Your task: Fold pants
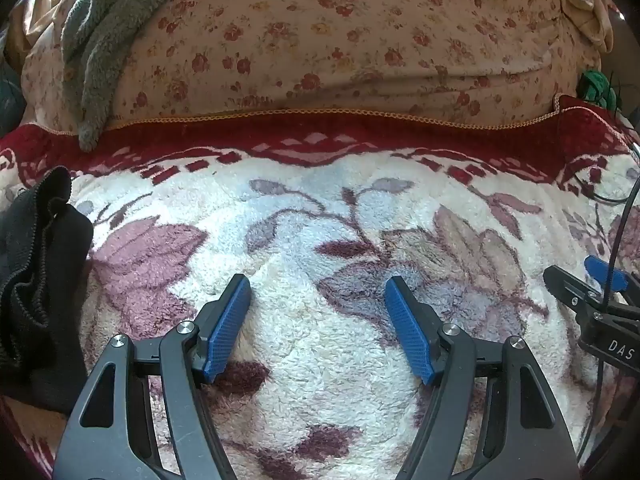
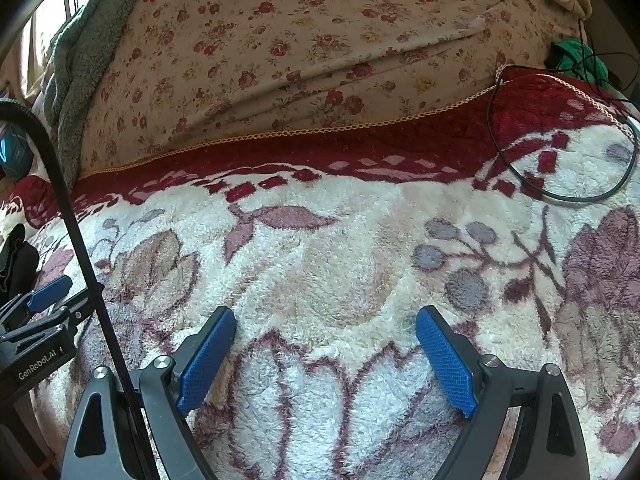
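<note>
The black pants point(image 1: 38, 280) lie bunched in a heap at the left edge of the left wrist view, on the fluffy floral blanket point(image 1: 320, 240). A small part of them shows at the far left of the right wrist view point(image 2: 18, 260). My left gripper point(image 1: 318, 286) is open and empty, over the blanket to the right of the pants. My right gripper point(image 2: 326, 318) is open and empty, further right over the blanket. Each gripper shows at the edge of the other's view, the right one point(image 1: 592, 292) and the left one point(image 2: 36, 308).
A floral quilt point(image 1: 340, 40) is piled behind the blanket's red border point(image 1: 320, 136). A grey towel point(image 1: 96, 40) hangs over it at the left. A black cable loop point(image 2: 560, 140) lies on the blanket at the right, near a green object point(image 2: 576, 60).
</note>
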A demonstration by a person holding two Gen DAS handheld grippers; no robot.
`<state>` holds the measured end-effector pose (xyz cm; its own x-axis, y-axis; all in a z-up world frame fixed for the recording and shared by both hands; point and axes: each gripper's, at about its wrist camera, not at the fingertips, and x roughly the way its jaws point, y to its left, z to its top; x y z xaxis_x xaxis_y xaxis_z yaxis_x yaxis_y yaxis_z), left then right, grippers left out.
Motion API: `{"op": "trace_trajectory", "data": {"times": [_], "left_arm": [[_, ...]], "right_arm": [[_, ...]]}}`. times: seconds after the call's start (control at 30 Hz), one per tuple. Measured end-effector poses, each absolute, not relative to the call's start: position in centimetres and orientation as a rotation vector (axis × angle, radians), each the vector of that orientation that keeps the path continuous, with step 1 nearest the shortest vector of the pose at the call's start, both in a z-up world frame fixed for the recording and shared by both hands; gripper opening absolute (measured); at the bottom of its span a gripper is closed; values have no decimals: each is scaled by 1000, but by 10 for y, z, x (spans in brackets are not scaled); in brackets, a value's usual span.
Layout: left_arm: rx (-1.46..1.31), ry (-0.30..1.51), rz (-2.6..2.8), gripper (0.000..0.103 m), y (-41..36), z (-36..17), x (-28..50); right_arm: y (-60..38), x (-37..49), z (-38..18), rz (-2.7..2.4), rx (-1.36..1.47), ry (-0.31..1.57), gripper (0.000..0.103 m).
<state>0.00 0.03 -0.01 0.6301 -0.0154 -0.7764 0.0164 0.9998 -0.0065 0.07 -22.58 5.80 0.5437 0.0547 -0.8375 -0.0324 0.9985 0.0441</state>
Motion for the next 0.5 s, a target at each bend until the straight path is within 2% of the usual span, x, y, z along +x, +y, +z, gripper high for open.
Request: {"op": "trace_trajectory", "data": {"times": [0.5], "left_arm": [[1, 888, -18, 71, 1, 0, 0]], "right_arm": [[-226, 1, 58, 52, 23, 993, 91]]}}
